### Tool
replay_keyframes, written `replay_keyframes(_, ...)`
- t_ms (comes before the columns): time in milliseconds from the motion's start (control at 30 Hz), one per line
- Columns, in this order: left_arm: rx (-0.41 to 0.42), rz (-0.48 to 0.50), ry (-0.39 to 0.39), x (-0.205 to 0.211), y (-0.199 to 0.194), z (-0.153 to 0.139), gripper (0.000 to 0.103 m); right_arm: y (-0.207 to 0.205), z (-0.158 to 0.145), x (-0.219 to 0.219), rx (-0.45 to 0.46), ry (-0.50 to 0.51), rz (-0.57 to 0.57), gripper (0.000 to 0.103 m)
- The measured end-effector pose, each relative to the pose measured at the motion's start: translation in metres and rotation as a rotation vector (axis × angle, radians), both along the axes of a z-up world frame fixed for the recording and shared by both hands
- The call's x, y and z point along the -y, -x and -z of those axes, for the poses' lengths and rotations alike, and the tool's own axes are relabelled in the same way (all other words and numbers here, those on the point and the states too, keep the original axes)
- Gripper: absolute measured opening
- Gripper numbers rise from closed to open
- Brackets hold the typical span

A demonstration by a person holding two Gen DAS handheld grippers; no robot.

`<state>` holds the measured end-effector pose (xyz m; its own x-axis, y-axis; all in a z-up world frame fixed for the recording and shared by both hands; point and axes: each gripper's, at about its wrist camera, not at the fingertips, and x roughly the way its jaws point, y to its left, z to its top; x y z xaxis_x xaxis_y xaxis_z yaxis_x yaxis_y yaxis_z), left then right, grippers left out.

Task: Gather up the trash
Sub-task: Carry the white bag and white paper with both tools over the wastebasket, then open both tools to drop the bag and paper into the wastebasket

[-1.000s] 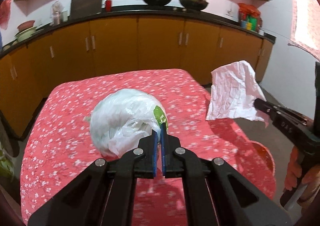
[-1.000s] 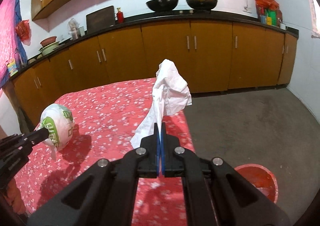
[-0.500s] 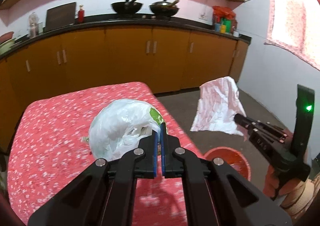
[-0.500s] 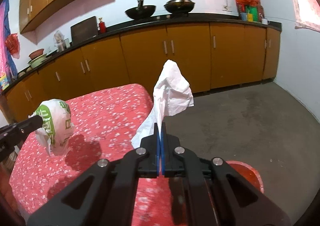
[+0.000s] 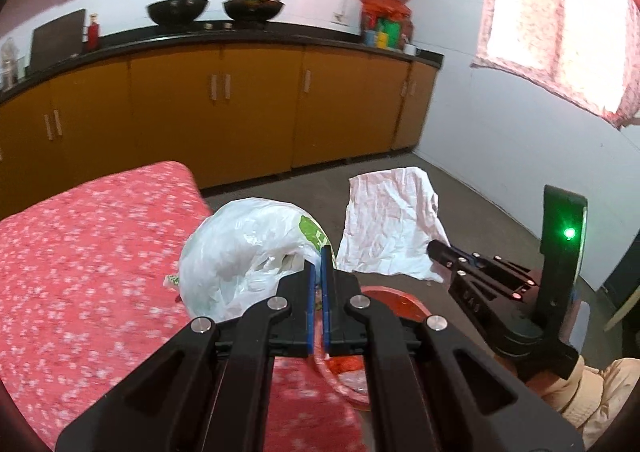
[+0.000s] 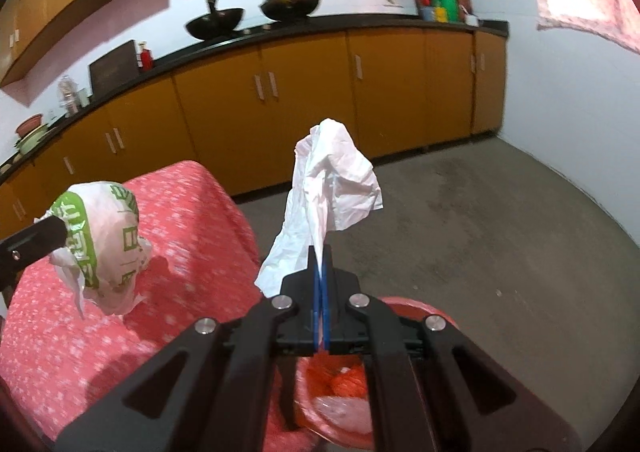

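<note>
White paper (image 6: 332,187) pinched in R gripper (image 6: 321,288); L gripper (image 5: 318,280) clamps plastic bag (image 5: 244,248).

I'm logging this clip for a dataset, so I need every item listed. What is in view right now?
plastic bag: 1, white with green print, held above the table edge
crumpled paper: 1, white, held above the bin
table: 1, red floral cloth, left
bin: 1, red, on the floor, trash inside
woks: 2, black, on the counter
cabinets: orange row below the counter
left gripper: black, shut on the bag
right gripper: black, shut on the paper
</note>
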<state>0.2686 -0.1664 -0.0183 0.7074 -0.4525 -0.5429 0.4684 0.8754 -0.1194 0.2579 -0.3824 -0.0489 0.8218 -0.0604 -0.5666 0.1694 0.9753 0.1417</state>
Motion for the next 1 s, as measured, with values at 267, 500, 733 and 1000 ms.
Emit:
replay_keyframes(267,-0.064,0.074,-0.023,0.050,0.003,0.032,0.002,0.014,0.040,0.047,-0.063,-0.017,0.070,0.003)
replay_keyframes(500,-0.117,0.116,-0.049,0.085,0.003,0.059,0.002,0.023,0.076,0.073,-0.121,-0.034,0.099,0.003)
replay_keyframes(733,-0.173,0.127,-0.057,0.108,-0.002,0.079,0.002,0.024,0.106,0.091,-0.169,-0.060,0.118,0.003)
replay_keyframes(1000,-0.229,0.114,-0.102,0.128,-0.016,0.109,0.002,0.021,0.138,0.100,-0.220,-0.101,0.114,0.003)
